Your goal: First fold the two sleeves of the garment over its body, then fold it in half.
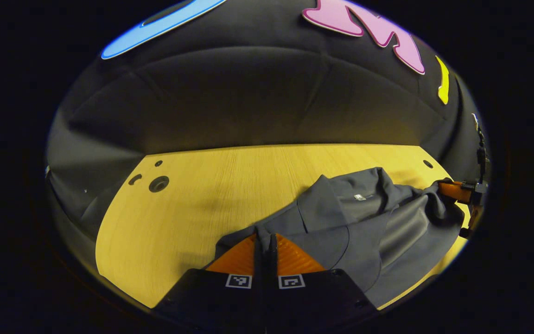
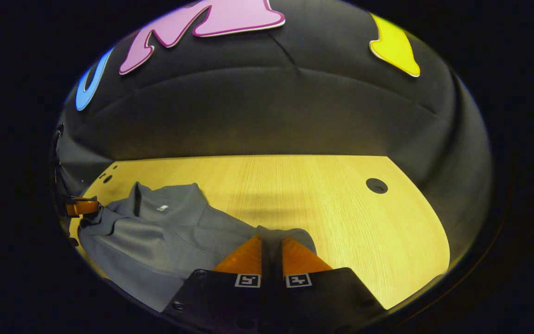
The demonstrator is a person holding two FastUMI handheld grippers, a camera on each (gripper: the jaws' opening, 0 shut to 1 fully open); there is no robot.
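garment (image 1: 369, 222) hem beyond lower edge

L gripper (image 1: 265, 237) & R gripper (image 2: 271, 241): both low, fingers closed together

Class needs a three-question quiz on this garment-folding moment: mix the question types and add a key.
1. True or false: the left gripper is shut on the grey garment.
2. The garment lies on what? A) a wooden table B) a metal tray C) the floor
3. Fill in: the right gripper pinches an ___ of the garment.

Key: 1 true, its fingers are closed with cloth caught between them. 2 A, the wooden table. 3 edge.
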